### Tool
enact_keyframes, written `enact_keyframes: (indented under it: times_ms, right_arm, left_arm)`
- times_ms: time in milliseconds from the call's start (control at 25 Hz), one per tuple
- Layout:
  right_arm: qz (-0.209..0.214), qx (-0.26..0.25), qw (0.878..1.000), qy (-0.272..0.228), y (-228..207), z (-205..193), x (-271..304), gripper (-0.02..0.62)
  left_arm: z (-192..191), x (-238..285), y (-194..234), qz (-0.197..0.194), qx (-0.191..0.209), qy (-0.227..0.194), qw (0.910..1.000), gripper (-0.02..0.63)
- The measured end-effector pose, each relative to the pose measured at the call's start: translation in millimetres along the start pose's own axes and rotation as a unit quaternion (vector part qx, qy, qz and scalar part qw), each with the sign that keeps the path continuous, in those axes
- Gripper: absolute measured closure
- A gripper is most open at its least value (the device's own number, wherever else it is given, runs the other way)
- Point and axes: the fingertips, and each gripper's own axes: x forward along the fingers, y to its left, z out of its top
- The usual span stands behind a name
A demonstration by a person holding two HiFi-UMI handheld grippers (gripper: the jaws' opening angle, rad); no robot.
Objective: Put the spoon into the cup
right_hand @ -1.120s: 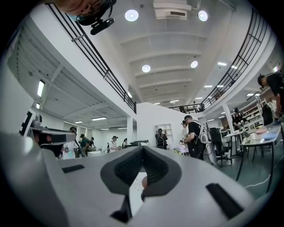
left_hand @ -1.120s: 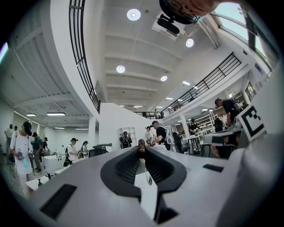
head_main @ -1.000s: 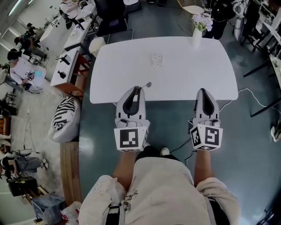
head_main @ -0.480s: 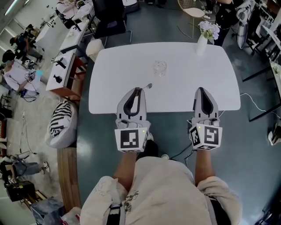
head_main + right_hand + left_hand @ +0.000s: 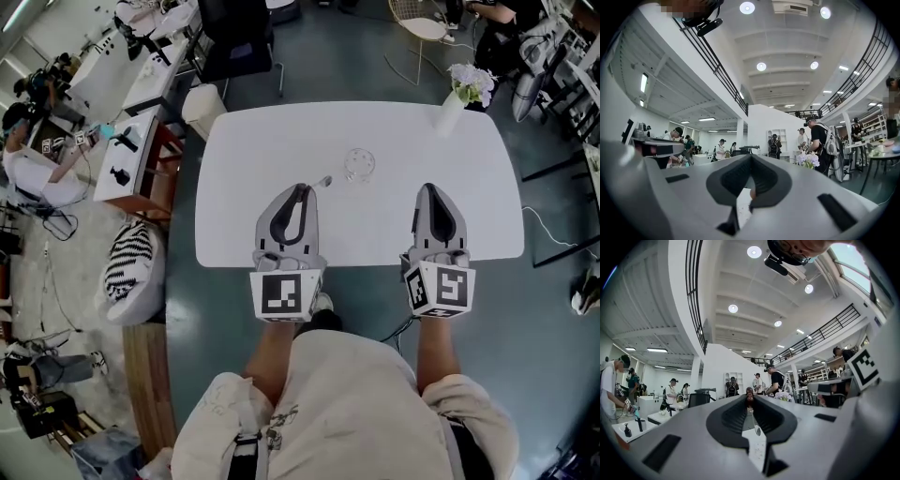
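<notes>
- The left claw (image 5: 302,190) is pinched tight on a small silver metal spoon (image 5: 321,181) — the spoon's round end pokes out past the tips, over the worktop.
- The clear glass cup (image 5: 359,165) stands upright on the big white worktop (image 5: 253,150), just past the spoon's end and a bit to the right. Spoon and cup do not touch.
- The right claw (image 5: 429,190) has its two jaws pressed together with nothing in them — it hangs over the near side of the worktop, apart from the cup.
- A white vase with pale flowers (image 5: 450,112) stands at the far right corner.
- Both claws point level, side by side.
</notes>
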Motion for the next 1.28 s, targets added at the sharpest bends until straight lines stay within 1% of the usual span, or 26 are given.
enact_keyframes:
  times_ms: [80,280,560,840,1000,1120,1280]
  right_arm:
    - [-0.003,-0.005,1.000,0.004,1.2,-1.6,16.0,0.607]
    - [-0.012,-0.010,1.000,0.009,7.1,-5.3,54.8,0.607]
    - [-0.019,-0.022,0.999,0.028,19.6,-18.0,97.5,0.607]
    - [-0.019,-0.017,0.999,0.045,13.2,-40.6,116.9,0.607]
    - [-0.015,-0.035,0.998,0.059,-2.2,-55.7,132.5,0.607]
    - [-0.008,-0.024,0.997,0.075,-14.6,-79.1,149.4,0.607]
    - [0.001,-0.002,0.994,0.106,-30.6,-122.2,172.8,0.607]
  left_arm:
    - [-3.9,13.6,11.7,-0.002,-0.002,0.003,1.0000,0.571]
    - [-7.3,47.1,40.1,-0.013,-0.007,-0.003,0.9999,0.571]
    - [-20.7,81.9,65.4,-0.038,-0.024,0.001,0.9990,0.571]
    - [-47.2,102.0,62.3,-0.048,-0.037,0.024,0.9979,0.571]
    - [-67.6,117.8,55.5,-0.052,-0.054,0.044,0.9962,0.571]
    - [-94.0,135.3,49.8,-0.050,-0.064,0.070,0.9942,0.571]
    - [-133.0,161.5,37.2,-0.054,-0.071,0.105,0.9904,0.571]
